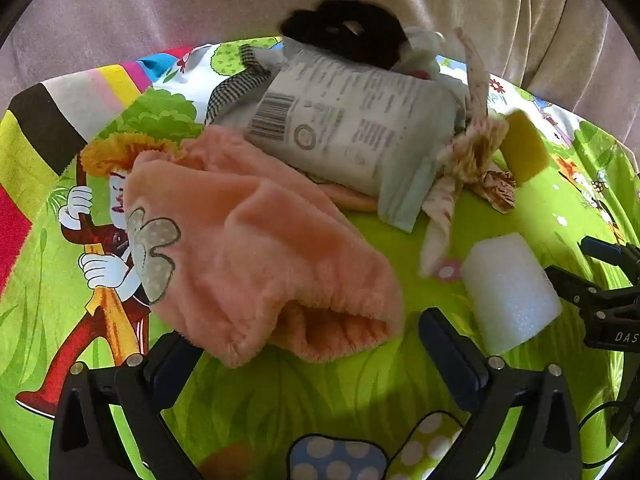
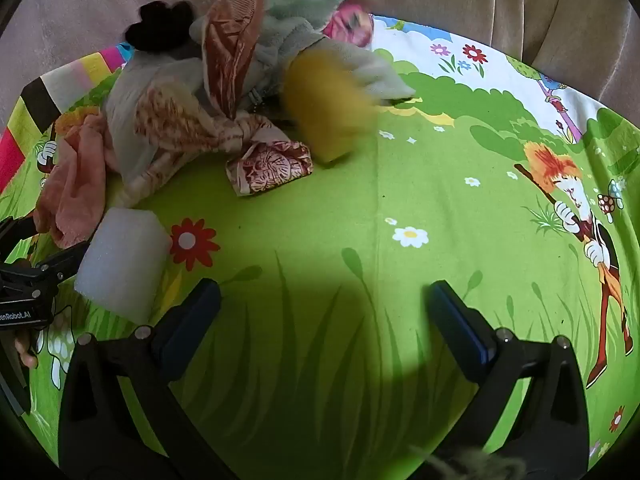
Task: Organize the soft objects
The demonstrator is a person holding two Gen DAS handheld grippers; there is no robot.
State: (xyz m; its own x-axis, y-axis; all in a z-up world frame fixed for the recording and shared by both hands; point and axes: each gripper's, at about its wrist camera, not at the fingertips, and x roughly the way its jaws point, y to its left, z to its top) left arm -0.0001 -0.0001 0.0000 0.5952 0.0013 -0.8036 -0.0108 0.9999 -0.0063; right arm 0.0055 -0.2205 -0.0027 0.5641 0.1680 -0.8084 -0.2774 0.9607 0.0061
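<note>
Motion blur smears yellow sponge beside heaped cloths.

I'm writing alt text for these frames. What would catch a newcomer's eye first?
A loud green cartoon-print sheet fills both views. At its far left lies a heap of soft things: a fluffy peach garment, a pale printed packet, a yellow sponge. A white foam block lies nearer, between the open left gripper and right gripper.
</note>
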